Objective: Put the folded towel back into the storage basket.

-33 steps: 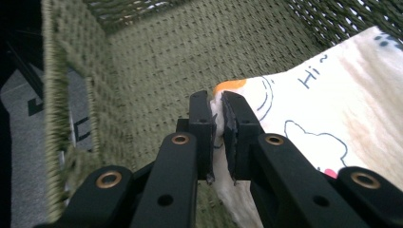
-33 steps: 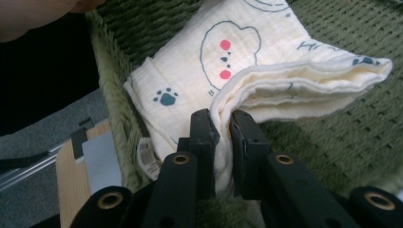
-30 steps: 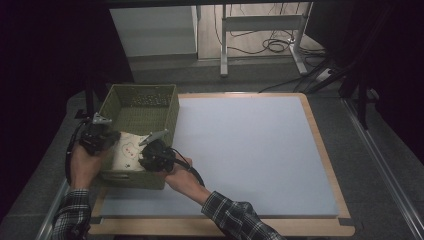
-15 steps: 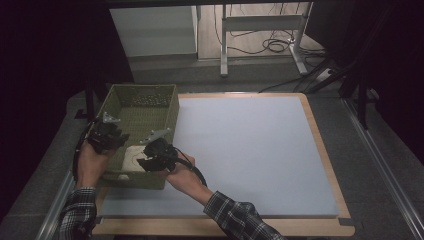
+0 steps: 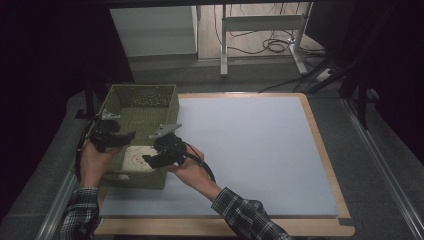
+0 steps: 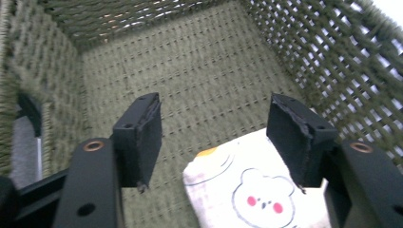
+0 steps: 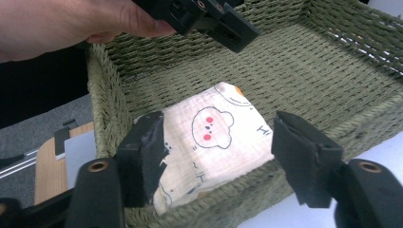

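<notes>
Folded cloth, cream with a bear face printed on it, lying on the floor of the green woven basket at its near end. Left claw: jaws standing apart, having just been opening; nothing is pressed between them, and the cloth lies below and beyond the tips, nearer the right-hand jaw in the left gripper view. Right claw: jaws likewise apart and just opened, straddling the cloth as seen in the right gripper view, with the pads clear of the fabric on both sides. Beyond the right claw, across the cloth, the person's left hand and its claw hang over the far rim of the basket.

Compared with the high view a second earlier, both claws now sit slightly higher above the basket's near end rather than pressed down into it, and more of the cloth is exposed between them. The basket stands at the same place on the left edge of the pale counter.
</notes>
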### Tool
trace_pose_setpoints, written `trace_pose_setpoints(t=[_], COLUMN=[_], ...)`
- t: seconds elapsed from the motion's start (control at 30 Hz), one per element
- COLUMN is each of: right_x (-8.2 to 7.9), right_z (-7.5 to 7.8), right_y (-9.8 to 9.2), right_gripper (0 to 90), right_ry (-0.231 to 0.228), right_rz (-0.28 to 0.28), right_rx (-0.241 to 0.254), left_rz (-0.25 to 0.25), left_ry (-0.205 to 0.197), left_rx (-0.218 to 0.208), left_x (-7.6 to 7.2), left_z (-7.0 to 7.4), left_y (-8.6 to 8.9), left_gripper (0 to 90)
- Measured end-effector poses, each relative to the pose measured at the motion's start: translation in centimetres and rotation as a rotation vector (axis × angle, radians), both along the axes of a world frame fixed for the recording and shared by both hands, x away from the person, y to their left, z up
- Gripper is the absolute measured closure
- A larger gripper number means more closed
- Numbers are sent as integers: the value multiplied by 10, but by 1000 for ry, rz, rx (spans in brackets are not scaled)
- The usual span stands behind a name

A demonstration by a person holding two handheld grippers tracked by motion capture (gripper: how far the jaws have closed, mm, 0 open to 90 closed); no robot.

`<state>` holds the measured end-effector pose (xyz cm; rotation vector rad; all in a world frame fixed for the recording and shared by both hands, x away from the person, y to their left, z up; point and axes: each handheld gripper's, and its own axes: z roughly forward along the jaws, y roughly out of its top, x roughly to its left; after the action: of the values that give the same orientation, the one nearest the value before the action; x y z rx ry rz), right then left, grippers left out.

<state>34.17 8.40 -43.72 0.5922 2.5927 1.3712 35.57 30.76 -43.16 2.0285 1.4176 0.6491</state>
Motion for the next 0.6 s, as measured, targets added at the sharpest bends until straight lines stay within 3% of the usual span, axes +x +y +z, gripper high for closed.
trace_pose_setpoints(t=[0.6], right_x=[4], right_z=[3], right_y=[-33], right_gripper=[241], right_ry=[-17], right_rz=[17], right_rx=[-2], left_rz=[-38], left_ry=[2], left_rx=[-106], left_x=[7], left_z=[0], left_y=[-21], left_gripper=[147])
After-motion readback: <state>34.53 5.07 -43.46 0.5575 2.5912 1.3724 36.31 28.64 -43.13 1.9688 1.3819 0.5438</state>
